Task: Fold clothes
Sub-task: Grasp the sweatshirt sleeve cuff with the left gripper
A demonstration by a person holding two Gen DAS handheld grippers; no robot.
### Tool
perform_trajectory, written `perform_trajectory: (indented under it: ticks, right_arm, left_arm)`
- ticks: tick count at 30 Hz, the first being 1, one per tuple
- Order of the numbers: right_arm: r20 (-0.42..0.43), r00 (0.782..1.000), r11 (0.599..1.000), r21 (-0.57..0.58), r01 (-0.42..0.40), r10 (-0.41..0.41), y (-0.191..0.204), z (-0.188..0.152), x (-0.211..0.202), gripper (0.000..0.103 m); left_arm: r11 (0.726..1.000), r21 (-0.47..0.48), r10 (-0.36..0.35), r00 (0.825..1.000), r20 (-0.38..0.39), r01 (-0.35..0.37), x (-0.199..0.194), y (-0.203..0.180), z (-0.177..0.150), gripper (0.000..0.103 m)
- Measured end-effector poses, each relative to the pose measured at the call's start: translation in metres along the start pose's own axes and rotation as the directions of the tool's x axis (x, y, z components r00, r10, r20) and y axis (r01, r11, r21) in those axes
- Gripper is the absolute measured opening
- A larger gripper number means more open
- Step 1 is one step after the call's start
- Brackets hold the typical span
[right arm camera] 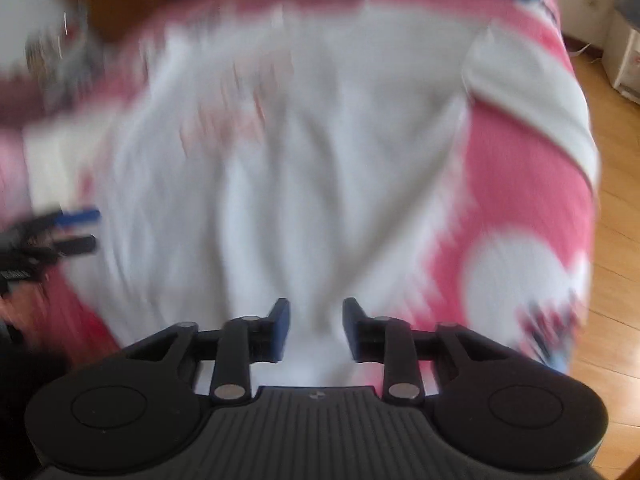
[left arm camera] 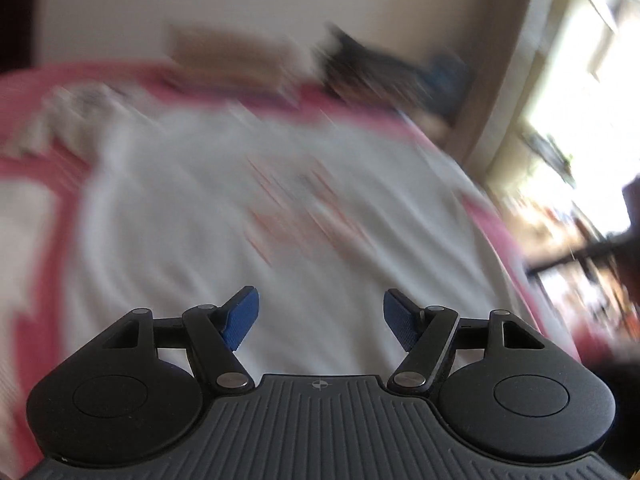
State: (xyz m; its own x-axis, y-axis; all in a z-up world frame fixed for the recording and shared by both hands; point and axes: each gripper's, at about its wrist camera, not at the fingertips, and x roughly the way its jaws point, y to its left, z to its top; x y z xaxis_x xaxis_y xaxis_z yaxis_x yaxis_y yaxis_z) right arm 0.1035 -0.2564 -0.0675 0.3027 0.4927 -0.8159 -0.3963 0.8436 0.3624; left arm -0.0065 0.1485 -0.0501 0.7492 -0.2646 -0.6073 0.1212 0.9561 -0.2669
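A white T-shirt [left arm camera: 240,220] with a faint red print lies spread on a pink-and-white bedspread [left arm camera: 36,168]; both views are motion-blurred. My left gripper [left arm camera: 321,312] hovers over the shirt's near part, open, with nothing between its blue pads. In the right wrist view the same shirt [right arm camera: 300,140] shows creases running toward my right gripper [right arm camera: 316,320]. Its jaws stand apart with a gap over the white cloth, and the pads do not press on it. The left gripper [right arm camera: 80,228] also shows at the left edge of that view.
The bedspread [right arm camera: 520,180] drops off at the right onto a wooden floor [right arm camera: 616,240]. A brown box-like shape [left arm camera: 228,52] and dark items [left arm camera: 380,68] lie at the bed's far side. A bright window [left arm camera: 580,80] is to the right.
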Motion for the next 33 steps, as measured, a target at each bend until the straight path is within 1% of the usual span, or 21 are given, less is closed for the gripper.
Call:
perform_trajectory:
  ticks: [1,2,3,5,6,8,9,11,12,13,15,17,19,21,23,25,27,28,29,31,33]
  right_arm:
    - [0.063,0.997,0.999,0.027,-0.041,0.039,0.008,0.013,0.005,0.044]
    - [0.115,0.990,0.995,0.055,-0.088,0.081,0.018,0.026,0.016,0.045]
    - [0.156,0.980,0.986,0.084,-0.141,0.127,0.028,0.037,0.032,0.045]
    - [0.199,0.962,0.967,0.132,-0.217,0.189,0.050,0.054,0.066,0.045]
    - [0.208,0.956,0.957,0.158,-0.242,0.208,0.065,0.063,0.091,0.045]
    - [0.225,0.945,0.934,0.212,-0.286,0.239,0.076,0.071,0.125,0.045]
    - [0.228,0.941,0.920,0.247,-0.304,0.250,0.078,0.073,0.143,0.045]
    - [0.225,0.939,0.896,0.306,-0.322,0.261,0.083,0.076,0.175,0.045]
    - [0.223,0.939,0.892,0.317,-0.323,0.260,0.083,0.071,0.185,0.045]
    - [0.224,0.942,0.896,0.313,-0.314,0.252,0.082,0.066,0.191,0.045]
    - [0.237,0.945,0.917,0.275,-0.290,0.227,0.078,0.052,0.195,0.044]
    - [0.274,0.930,0.913,0.255,-0.318,0.247,0.073,0.027,0.184,0.044]
    - [0.302,0.915,0.904,0.248,-0.348,0.269,0.070,0.023,0.182,0.044]
    - [0.314,0.906,0.901,0.238,-0.363,0.282,0.069,0.022,0.182,0.044]
    - [0.320,0.901,0.904,0.213,-0.370,0.293,0.068,0.019,0.178,0.044]
    - [0.320,0.900,0.913,0.181,-0.366,0.298,0.070,0.019,0.177,0.044]
    - [0.316,0.900,0.919,0.156,-0.362,0.301,0.072,0.020,0.178,0.044]
    - [0.315,0.900,0.921,0.148,-0.362,0.303,0.073,0.020,0.178,0.044]
    - [0.314,0.899,0.920,0.145,-0.365,0.307,0.073,0.021,0.179,0.044]
    - [0.311,0.896,0.916,0.143,-0.374,0.317,0.072,0.021,0.180,0.044]
    - [0.308,0.893,0.912,0.142,-0.385,0.329,0.070,0.021,0.180,0.044]
  left_arm:
    - [0.997,-0.055,0.053,0.998,0.026,-0.052,0.002,0.017,0.019,0.070]
    - [0.988,-0.117,0.108,0.993,0.048,-0.102,0.003,0.036,0.037,0.070]
    - [0.970,-0.192,0.160,0.985,0.064,-0.145,0.004,0.058,0.054,0.070]
    - [0.917,-0.344,0.241,0.968,0.074,-0.202,0.009,0.106,0.084,0.070]
    - [0.896,-0.384,0.269,0.961,0.066,-0.224,0.014,0.128,0.096,0.070]
    - [0.862,-0.387,0.366,0.930,0.028,-0.327,0.030,0.161,0.117,0.070]
    - [0.848,-0.367,0.413,0.911,0.004,-0.383,0.040,0.174,0.127,0.070]
    - [0.829,-0.245,0.505,0.861,-0.058,-0.502,0.068,0.191,0.139,0.070]
    - [0.820,-0.180,0.537,0.839,-0.086,-0.543,0.084,0.197,0.142,0.070]
    - [0.814,-0.109,0.560,0.821,-0.113,-0.570,0.101,0.203,0.143,0.070]
    - [0.788,0.019,0.611,0.776,-0.157,-0.616,0.132,0.212,0.139,0.070]
    - [0.759,0.134,0.651,0.739,-0.175,-0.637,0.157,0.219,0.137,0.070]
    - [0.716,0.218,0.697,0.701,-0.155,-0.663,0.177,0.225,0.137,0.068]
    - [0.660,0.266,0.746,0.654,-0.124,-0.703,0.188,0.229,0.137,0.058]
    - [0.603,0.307,0.792,0.598,-0.122,-0.736,0.191,0.235,0.139,0.030]
    - [0.542,0.348,0.835,0.538,-0.117,-0.765,0.192,0.241,0.142,0.010]
    - [0.470,0.386,0.876,0.472,-0.095,-0.794,0.182,0.251,0.148,0.009]
    - [0.421,0.404,0.899,0.431,-0.071,-0.812,0.176,0.257,0.152,0.008]
    - [0.365,0.422,0.922,0.386,-0.038,-0.830,0.171,0.263,0.157,0.008]
    - [0.229,0.469,0.959,0.281,0.042,-0.853,0.161,0.275,0.164,0.008]
    - [0.110,0.523,0.974,0.196,0.112,-0.846,0.156,0.285,0.167,0.008]
